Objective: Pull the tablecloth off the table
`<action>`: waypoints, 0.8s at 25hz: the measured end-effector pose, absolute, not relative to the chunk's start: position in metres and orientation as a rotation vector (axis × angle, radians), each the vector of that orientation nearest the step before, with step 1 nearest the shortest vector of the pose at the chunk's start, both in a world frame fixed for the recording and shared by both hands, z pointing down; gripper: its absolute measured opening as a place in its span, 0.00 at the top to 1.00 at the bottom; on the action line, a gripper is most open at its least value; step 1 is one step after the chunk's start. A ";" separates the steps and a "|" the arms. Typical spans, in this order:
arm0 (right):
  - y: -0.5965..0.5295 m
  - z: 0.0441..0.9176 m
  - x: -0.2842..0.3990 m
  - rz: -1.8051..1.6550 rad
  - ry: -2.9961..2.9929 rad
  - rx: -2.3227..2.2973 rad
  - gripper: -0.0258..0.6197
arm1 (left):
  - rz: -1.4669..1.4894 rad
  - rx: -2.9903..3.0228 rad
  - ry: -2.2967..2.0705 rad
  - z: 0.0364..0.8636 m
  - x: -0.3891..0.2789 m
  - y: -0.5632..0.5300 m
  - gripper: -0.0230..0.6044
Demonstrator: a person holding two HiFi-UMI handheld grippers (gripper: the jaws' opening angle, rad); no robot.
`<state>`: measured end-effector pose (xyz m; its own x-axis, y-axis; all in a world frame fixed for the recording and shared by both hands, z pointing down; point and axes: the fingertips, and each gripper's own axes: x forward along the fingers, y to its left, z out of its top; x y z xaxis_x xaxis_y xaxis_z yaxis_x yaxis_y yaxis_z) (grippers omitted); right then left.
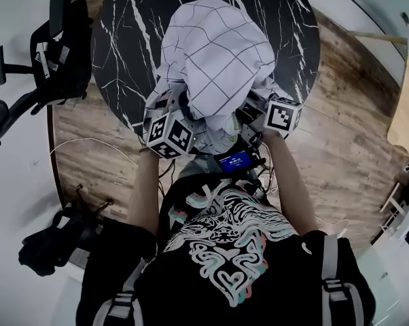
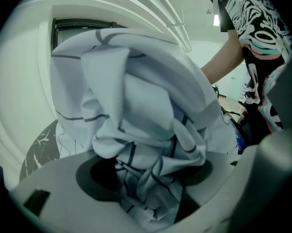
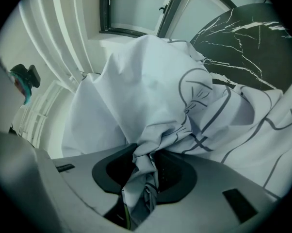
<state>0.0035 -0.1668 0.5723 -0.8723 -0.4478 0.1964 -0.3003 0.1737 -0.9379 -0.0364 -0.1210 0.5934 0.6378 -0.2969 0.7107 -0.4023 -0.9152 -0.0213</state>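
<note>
The tablecloth [image 1: 215,53] is bunched into one checked heap over the near edge of the round table [image 1: 130,19]; its far folds seem to rest on the marble. My left claw [image 1: 174,117] is clamped on a thick wad of it, and my right claw [image 1: 262,107] pinches a thinner twist. I judge the left grip the weaker. If the trailing folds drag at the table's edge, that wad could slide free.

head view: from above, steeply down on table [image 1: 123,19] | gripper views: close, facing tablecloth [image 2: 136,96] | shared: tablecloth, table
</note>
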 end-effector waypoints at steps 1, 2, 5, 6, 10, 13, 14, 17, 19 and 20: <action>-0.165 0.573 0.005 -1.800 2.305 -0.753 0.75 | 1.144 2.716 -0.586 0.593 -0.036 -0.120 0.38; -0.164 0.573 0.006 -1.800 2.302 -0.763 0.75 | 1.147 2.716 -0.590 0.592 -0.036 -0.120 0.38; -0.164 0.567 0.006 -1.769 2.307 -0.766 0.75 | 1.149 2.715 -0.607 0.589 -0.035 -0.120 0.38; -0.163 0.566 0.006 -1.764 2.309 -0.769 0.75 | 1.150 2.714 -0.614 0.588 -0.035 -0.119 0.38; -0.158 0.558 0.007 -1.735 2.313 -0.775 0.75 | 1.149 2.713 -0.642 0.581 -0.034 -0.115 0.38; -0.158 0.555 0.007 -1.716 2.312 -0.780 0.75 | 1.155 2.713 -0.655 0.578 -0.035 -0.116 0.39; -0.158 0.554 0.007 -1.710 2.312 -0.779 0.75 | 1.159 2.714 -0.660 0.577 -0.035 -0.116 0.39; -0.157 0.551 0.007 -1.694 2.319 -0.781 0.75 | 1.169 2.722 -0.675 0.574 -0.035 -0.116 0.39; -0.157 0.548 0.008 -1.678 2.327 -0.779 0.75 | 1.173 2.730 -0.686 0.571 -0.034 -0.115 0.39; -0.156 0.546 0.008 -1.672 2.331 -0.778 0.75 | 1.175 2.735 -0.691 0.569 -0.034 -0.114 0.39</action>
<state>0.0080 -0.1560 0.5460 -0.8496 -0.5026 0.1600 -0.3127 0.2357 -0.9201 -0.0342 -0.1143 0.5692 0.6031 -0.3708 0.7063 -0.4369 -0.8943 -0.0965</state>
